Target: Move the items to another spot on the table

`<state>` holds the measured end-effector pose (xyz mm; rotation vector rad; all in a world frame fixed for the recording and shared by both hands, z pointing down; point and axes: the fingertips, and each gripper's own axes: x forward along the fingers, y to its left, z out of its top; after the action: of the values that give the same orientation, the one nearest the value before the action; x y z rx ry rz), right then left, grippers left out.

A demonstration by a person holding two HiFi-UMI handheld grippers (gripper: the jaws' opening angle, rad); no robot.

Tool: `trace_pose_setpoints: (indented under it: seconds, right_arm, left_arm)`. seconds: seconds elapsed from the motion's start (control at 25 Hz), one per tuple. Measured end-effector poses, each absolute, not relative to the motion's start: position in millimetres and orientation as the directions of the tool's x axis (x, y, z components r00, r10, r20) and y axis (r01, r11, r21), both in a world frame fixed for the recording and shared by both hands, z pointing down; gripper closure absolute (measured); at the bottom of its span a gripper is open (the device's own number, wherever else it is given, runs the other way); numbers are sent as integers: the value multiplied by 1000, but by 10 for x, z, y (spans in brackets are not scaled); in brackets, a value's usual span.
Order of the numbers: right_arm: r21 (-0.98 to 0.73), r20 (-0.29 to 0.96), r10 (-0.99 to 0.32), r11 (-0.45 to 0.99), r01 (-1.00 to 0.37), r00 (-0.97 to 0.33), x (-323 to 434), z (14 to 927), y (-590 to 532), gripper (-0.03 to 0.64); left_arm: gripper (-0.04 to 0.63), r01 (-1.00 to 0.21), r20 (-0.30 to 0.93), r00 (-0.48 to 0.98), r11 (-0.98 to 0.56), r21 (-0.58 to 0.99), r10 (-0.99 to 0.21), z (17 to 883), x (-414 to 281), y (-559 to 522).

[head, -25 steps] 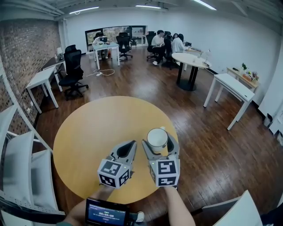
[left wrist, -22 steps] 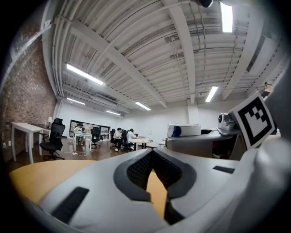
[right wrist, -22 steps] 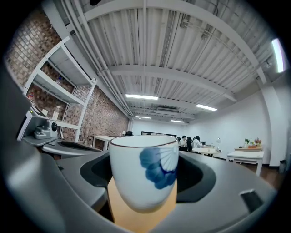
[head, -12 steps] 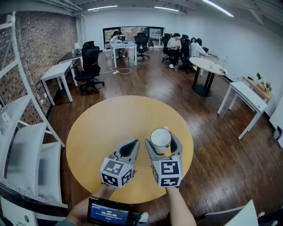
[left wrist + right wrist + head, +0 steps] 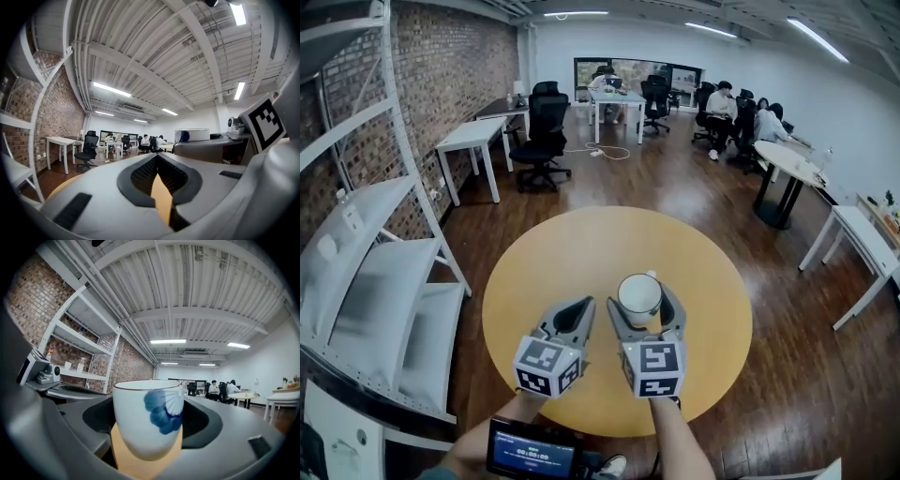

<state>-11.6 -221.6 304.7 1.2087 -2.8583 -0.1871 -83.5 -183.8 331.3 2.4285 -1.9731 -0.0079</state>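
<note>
A round yellow worktop [image 5: 581,253] stands on a dark wood floor, with white shelving [image 5: 366,281] to its left. The right tool [image 5: 644,300] clamps a white, blue-flowered cup [image 5: 638,293] over the worktop's right half. The cup's base is hidden. Beside it the left tool [image 5: 577,309] is closed and empty.

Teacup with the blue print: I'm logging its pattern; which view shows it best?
The right gripper view: the teacup fills the frame, blue print facing the camera. The head view shows only its rim and inside; the left gripper view, just its top.
</note>
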Motion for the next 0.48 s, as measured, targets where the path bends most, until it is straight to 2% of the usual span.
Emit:
trace_pose_setpoints:
  seconds: [0.48]
  right_arm:
    - [113, -7, -561, 822, -558, -828, -1569, 3147, -1773, 229]
  left_arm:
    - [592, -1000, 16, -2, 2, 22, -1000, 3402, -2221, -1275]
